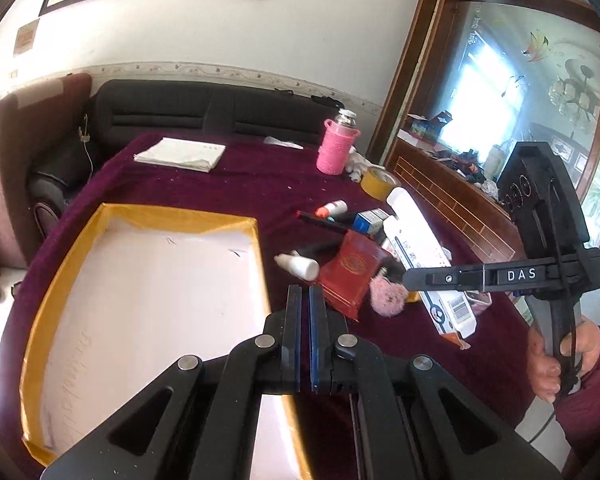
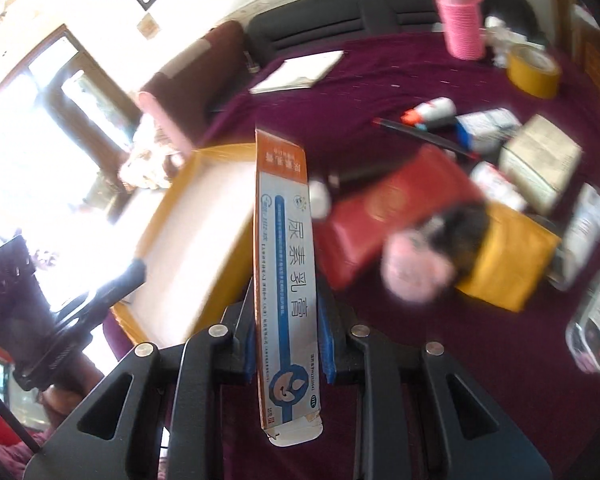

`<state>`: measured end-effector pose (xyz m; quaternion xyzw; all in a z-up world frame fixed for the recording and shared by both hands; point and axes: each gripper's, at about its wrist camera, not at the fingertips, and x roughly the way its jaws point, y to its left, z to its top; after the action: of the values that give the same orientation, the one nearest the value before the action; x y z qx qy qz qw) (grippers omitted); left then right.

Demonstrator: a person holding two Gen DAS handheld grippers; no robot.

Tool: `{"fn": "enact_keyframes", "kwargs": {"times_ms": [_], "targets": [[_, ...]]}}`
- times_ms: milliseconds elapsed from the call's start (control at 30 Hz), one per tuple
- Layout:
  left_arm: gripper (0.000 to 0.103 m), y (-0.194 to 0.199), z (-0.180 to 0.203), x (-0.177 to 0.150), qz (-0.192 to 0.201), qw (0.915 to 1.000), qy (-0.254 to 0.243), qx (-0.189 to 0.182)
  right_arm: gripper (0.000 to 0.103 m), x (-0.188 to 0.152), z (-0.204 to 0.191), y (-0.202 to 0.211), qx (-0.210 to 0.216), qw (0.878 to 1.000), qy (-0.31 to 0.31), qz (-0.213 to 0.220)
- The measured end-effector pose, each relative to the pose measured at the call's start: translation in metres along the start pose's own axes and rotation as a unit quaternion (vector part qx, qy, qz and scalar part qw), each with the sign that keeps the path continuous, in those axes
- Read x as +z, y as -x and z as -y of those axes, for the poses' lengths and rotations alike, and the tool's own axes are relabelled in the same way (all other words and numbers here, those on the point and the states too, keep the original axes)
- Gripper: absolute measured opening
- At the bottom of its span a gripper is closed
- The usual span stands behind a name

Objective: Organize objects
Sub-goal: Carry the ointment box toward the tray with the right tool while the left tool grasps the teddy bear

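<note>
So the right gripper point(image 2: 286, 344) is clamped around a long ointment box point(image 2: 286, 280), squeezing it on its two long sides near the lower end, so most of the box sticks out forward past the fingers. It's up in the air over the purple tablecloth point(image 2: 440, 340), pointing roughly toward the big yellow-edged tray point(image 2: 204, 216) just to its left, which as far as I can see has nothing in it yet. My guess is the tray is where everything's meant to end up, and the box is held lengthwise so it can be laid down flat inside. The left gripper point(image 1: 305, 300) has its fingers pinched nearly together with nothing between them, parked over the tray's near right edge, probably just waiting its turn. The rest of the clutter sits in a pile right of the tray: a red booklet point(image 2: 384, 208), a pink fluffy thing point(image 2: 416, 276), a small white bottle point(image 1: 298, 265), a yellow packet point(image 2: 508, 256). The right view is blurry, so finer details are hard to tell.
</note>
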<state>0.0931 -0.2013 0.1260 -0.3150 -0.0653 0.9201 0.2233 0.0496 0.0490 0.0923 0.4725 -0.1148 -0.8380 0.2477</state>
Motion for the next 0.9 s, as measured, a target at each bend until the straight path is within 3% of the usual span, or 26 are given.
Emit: {"fn": "enact_keyframes", "kwargs": {"times_ms": [100, 200, 267, 300, 333, 400, 433, 633, 767, 900], "targets": [[0.002, 0.006, -0.022, 0.014, 0.012, 0.9997, 0.02, 0.001, 0.021, 0.018, -0.026, -0.024, 0.008, 1.0, 0.019, -0.004], [0.002, 0.032, -0.018, 0.013, 0.064, 0.9979, -0.013, -0.006, 0.022, 0.024, -0.04, -0.031, 0.027, 0.999, 0.025, 0.004], [0.004, 0.031, -0.011, 0.008, 0.05, 0.9984, -0.018, -0.022, 0.022, 0.022, -0.04, -0.028, 0.028, 0.999, 0.025, 0.015], [0.013, 0.025, -0.008, 0.006, 0.036, 0.9988, -0.017, -0.027, 0.022, 0.019, -0.034, -0.024, 0.028, 0.999, 0.018, 0.019], [0.032, 0.016, -0.001, 0.003, 0.018, 0.9992, -0.019, -0.031, 0.022, 0.016, -0.026, -0.019, 0.027, 0.999, 0.009, 0.023], [0.059, -0.003, 0.016, -0.003, -0.004, 0.9989, -0.032, -0.035, 0.021, 0.006, -0.003, -0.008, 0.012, 0.999, -0.015, 0.037], [0.063, -0.011, 0.026, -0.005, -0.008, 0.9985, -0.038, -0.038, 0.021, 0.0, 0.01, 0.002, 0.0, 0.999, -0.025, 0.042], [0.063, -0.065, 0.098, -0.013, -0.067, 0.9897, -0.077, -0.101, 0.021, -0.042, 0.085, 0.049, -0.028, 0.991, -0.112, 0.064], [0.063, -0.109, 0.147, -0.017, -0.091, 0.9832, -0.137, -0.08, 0.022, -0.063, 0.122, 0.073, -0.024, 0.985, -0.148, 0.081], [0.062, -0.162, 0.163, -0.021, -0.14, 0.9767, -0.151, -0.06, 0.022, -0.075, 0.136, 0.087, -0.011, 0.982, -0.164, 0.094]]}}
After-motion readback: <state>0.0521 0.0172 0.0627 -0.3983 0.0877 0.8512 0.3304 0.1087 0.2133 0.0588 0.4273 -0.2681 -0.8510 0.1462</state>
